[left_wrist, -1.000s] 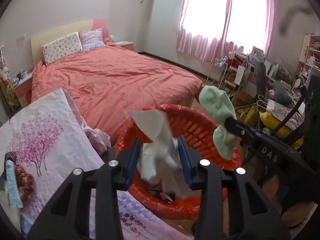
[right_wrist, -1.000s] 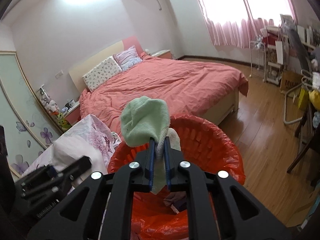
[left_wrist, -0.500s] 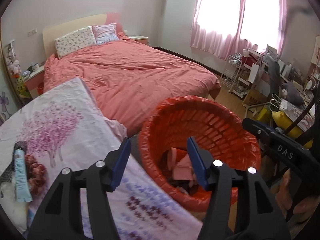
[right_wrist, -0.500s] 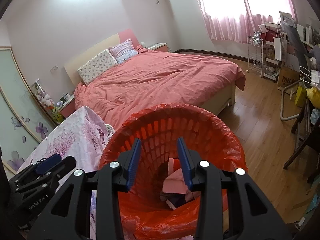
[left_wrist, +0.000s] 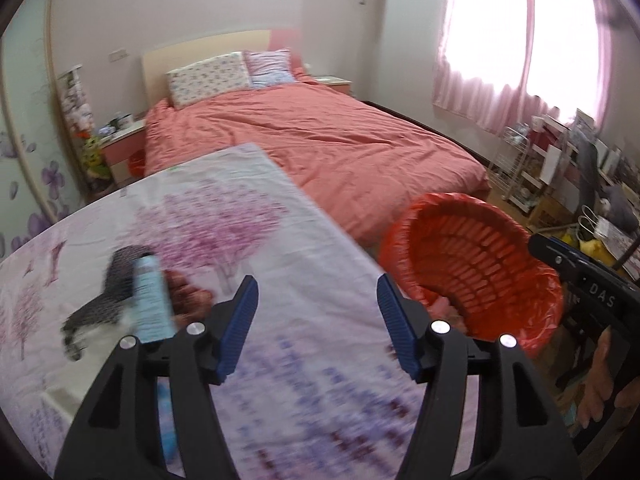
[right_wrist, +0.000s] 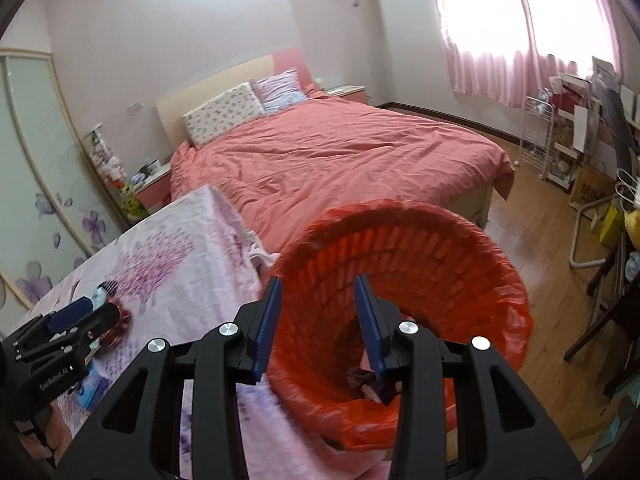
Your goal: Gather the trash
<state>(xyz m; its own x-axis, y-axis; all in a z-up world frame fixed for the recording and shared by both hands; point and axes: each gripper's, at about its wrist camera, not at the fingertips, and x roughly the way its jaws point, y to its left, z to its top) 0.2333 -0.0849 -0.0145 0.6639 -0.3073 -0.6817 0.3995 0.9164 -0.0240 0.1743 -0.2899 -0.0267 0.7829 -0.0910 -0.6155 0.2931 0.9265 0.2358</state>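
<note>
While nothing was held between its opening jaws, the left tool was aimed over the bench; the right tool was held partly open and empty above the bin; the tube lay beside a sock, so cloth could be snagged.

Bin mouth clear; tube & clutter block table's left side
</note>
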